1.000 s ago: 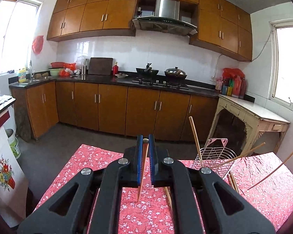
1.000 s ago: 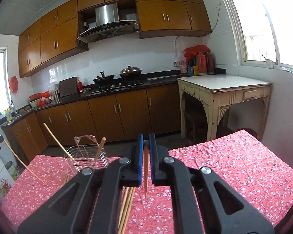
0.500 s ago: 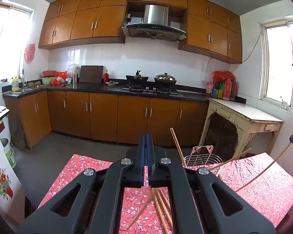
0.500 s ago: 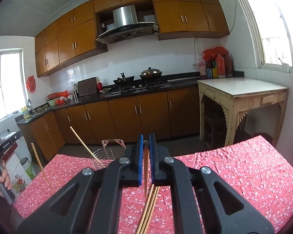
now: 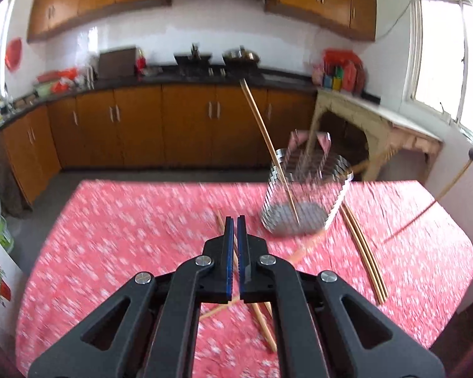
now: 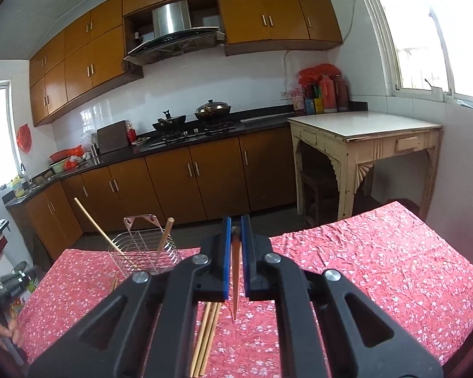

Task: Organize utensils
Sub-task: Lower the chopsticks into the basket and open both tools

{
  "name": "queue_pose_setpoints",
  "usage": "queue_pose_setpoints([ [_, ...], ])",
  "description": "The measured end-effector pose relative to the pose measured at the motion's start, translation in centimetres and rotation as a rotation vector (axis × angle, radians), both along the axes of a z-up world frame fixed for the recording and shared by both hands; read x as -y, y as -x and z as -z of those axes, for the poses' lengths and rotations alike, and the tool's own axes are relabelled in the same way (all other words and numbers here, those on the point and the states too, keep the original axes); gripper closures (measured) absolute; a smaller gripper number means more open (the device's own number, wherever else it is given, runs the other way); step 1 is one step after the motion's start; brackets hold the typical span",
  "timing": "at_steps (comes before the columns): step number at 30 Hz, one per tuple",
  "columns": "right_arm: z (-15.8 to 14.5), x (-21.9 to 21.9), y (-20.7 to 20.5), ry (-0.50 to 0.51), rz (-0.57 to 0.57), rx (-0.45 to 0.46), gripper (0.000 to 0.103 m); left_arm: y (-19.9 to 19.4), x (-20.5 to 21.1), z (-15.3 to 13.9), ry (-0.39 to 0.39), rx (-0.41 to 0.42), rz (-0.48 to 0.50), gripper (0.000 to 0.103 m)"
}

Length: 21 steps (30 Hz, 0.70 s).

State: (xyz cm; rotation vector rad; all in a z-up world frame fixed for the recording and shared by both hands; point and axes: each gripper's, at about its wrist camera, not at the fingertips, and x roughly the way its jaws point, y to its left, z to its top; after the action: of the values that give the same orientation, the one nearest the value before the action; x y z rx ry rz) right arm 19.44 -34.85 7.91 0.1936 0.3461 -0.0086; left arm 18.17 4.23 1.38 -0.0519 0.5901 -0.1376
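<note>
Tablecloth point(image 5: 116, 220) nearer, left claw point(image 5: 235, 220) now empty

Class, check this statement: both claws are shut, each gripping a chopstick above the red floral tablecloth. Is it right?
Not quite. Only the right claw grips a chopstick, as the right wrist view shows. The left claw is shut on nothing in the left wrist view; chopsticks lie loose on the red floral tablecloth beneath it.
</note>
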Motion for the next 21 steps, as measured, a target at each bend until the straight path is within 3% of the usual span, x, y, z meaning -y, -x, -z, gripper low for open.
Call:
queue_pose_setpoints([
  [8, 0.9, 0.7, -0.1, -0.001, 0.005, -0.013, 0.096, -1.2, 1.3, 4.1, -0.013, -0.146, 0.035, 0.100],
  [11, 1.1, 0.8, -0.1, 0.002, 0.003, -0.007, 0.096, -1.1, 0.8, 5.5, -0.058, -0.178, 0.053, 0.082],
  [12, 1.1, 0.7, -0.1, 0.007, 0.005, -0.002, 0.096, -1.1, 0.7, 5.9, -0.073, -0.181, 0.053, 0.070],
  [13, 1.2, 0.7, 0.0, 0.013, 0.008, 0.003, 0.096, -1.0, 0.3, 6.4, -0.090, -0.183, 0.051, 0.068],
  [17, 1.9, 1.2, 0.0, 0.029, 0.080, 0.024, 0.095, -1.4, -1.0, 8.1, -0.085, -0.223, 0.015, 0.068],
  [21, 2.5, 3.6, 0.6, -0.038, 0.102, -0.001, 0.095, -1.0, -1.7, 8.3, -0.060, -0.226, 0.006, 0.068],
])
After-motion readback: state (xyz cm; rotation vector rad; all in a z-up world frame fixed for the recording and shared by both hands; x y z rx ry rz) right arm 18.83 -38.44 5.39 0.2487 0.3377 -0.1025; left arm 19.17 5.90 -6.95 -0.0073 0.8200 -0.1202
